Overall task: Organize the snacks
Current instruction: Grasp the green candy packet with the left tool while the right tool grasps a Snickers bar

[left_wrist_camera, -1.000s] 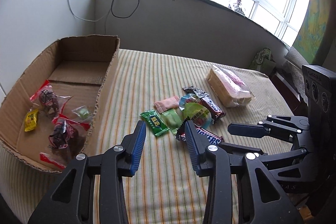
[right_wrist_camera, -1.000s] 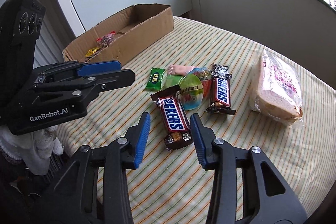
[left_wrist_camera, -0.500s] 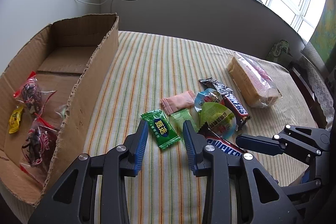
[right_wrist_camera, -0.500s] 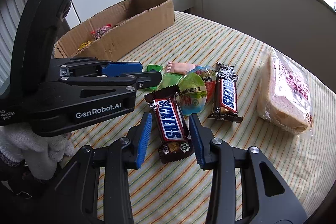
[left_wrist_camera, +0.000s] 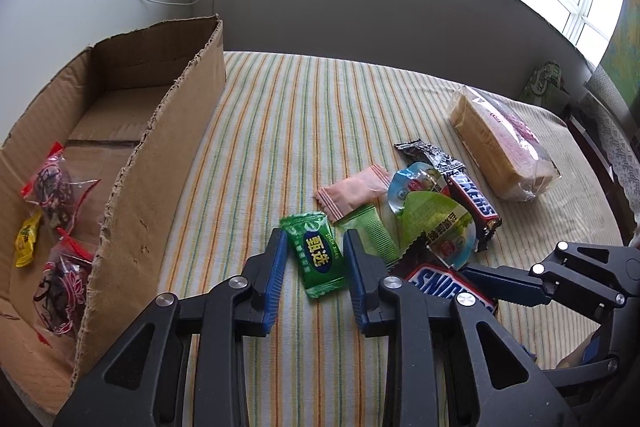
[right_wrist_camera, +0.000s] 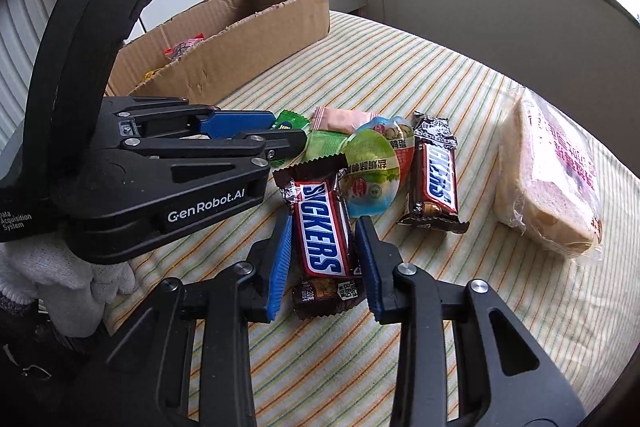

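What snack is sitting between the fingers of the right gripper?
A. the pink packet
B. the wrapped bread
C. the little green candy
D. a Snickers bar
D: in the right wrist view the right gripper has a Snickers bar between its closing jaws; the green candy lies between the left gripper's.

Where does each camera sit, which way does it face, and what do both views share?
Left wrist: on the left gripper, looking down at the green candy between its closing jaws; box left.
Right wrist: on the right gripper, jaws closing around a Snickers; gloved hand shows.
Shared: bread, striped cloth.
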Tool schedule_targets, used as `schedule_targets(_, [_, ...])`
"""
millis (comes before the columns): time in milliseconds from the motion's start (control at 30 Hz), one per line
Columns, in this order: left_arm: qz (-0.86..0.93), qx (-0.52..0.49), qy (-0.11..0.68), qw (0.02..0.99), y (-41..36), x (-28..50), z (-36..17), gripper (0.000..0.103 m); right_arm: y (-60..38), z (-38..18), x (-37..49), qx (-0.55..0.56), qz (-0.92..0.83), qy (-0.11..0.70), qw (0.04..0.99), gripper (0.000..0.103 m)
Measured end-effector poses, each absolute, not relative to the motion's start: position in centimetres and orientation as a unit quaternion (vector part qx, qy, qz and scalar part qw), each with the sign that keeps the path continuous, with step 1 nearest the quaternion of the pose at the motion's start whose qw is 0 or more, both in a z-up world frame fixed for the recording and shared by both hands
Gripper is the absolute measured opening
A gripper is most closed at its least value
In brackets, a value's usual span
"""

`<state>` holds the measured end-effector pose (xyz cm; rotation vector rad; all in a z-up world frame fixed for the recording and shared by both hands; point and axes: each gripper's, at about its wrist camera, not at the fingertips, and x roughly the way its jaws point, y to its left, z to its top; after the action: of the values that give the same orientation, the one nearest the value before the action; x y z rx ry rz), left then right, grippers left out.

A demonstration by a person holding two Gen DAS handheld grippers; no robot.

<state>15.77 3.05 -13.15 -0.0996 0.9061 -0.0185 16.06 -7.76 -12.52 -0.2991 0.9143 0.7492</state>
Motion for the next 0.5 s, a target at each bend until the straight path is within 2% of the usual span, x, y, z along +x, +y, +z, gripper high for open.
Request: schedule_targets(500, [-0.019,-0.055,0.435,0.899,3.3,14.0,-13.0,0.018,-9.8,-11.8,15.3,-0.110,0.336,0.433,0.829,0.030])
